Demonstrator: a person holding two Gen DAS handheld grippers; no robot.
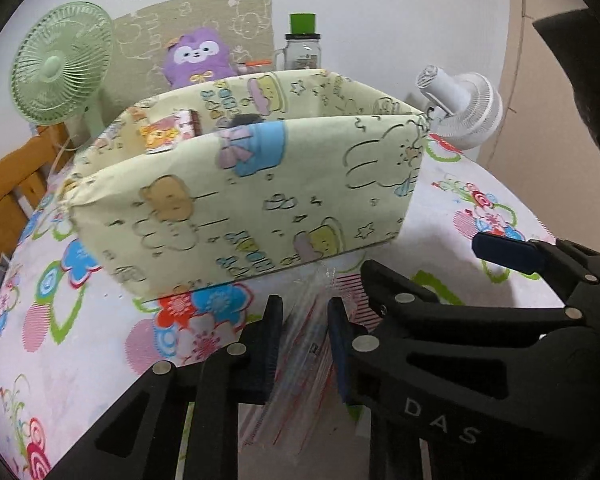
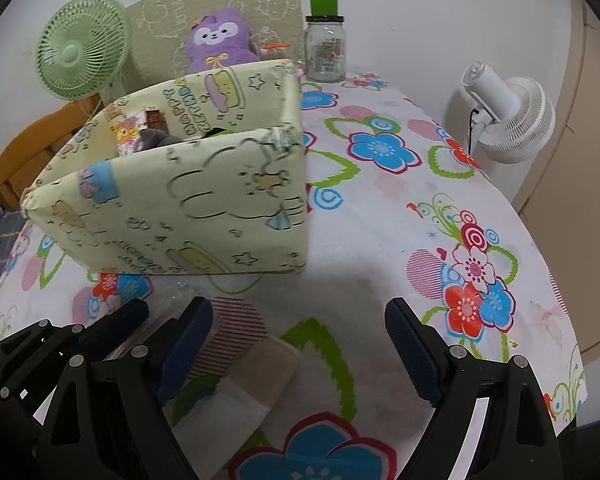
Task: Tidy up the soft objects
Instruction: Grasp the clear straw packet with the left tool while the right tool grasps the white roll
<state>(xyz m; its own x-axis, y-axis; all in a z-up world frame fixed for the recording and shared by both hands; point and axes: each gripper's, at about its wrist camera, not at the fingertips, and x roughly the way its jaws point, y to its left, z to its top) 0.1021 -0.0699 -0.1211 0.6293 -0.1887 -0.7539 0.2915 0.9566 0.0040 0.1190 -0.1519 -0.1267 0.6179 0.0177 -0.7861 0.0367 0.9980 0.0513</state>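
My left gripper (image 1: 304,340) is shut on a clear crinkled plastic packet (image 1: 300,364) with red lines, low over the flowered tablecloth (image 1: 80,360). Just beyond it stands a pale yellow fabric box (image 1: 240,200) printed with cartoon bears and rabbits; a small pink carton (image 1: 168,134) and dark items lie inside. In the right wrist view my right gripper (image 2: 300,328) stands open, right of the left gripper (image 2: 136,312), above a beige and white soft pad (image 2: 260,376) lying on the cloth. The box (image 2: 180,208) sits to its far left.
A purple plush (image 2: 220,36) leans on a beige cushion behind the box. A green fan (image 2: 80,52) stands far left, a glass jar with a green lid (image 2: 326,48) at the back, a white fan (image 2: 508,116) off the right edge. A wooden chair (image 1: 8,188) is left.
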